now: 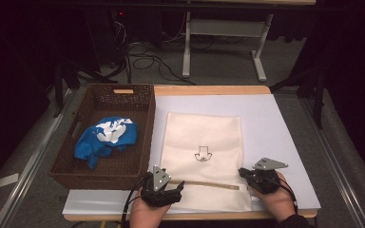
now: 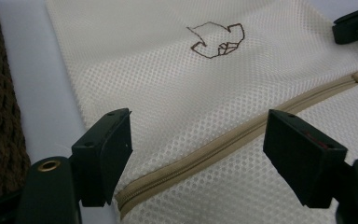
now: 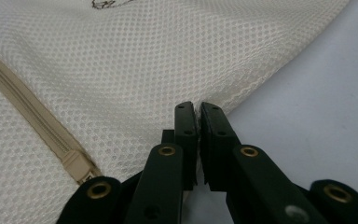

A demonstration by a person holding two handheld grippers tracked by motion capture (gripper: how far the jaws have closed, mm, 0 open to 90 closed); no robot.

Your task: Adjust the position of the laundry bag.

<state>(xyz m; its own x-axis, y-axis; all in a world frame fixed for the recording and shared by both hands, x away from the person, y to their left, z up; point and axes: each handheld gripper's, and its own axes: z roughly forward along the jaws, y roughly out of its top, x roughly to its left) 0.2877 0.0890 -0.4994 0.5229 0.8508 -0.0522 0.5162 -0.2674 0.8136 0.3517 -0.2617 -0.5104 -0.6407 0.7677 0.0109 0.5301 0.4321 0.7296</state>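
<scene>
Both hands sit at the near edge of the table (image 1: 294, 123), so left to right: wicker basket (image 1: 100, 173) with a blue cloth (image 1: 105, 140) in it at the far left, then the left gripper (image 1: 164, 192), jaws wide apart over the left end of the zipper (image 2: 223, 144), not touching. Cream mesh bag (image 1: 202, 152) lies flat mid-table, small brown outline logo (image 1: 203, 154), no readable text. Right gripper (image 3: 198, 112) is pinched tight on the bag's right edge.
</scene>
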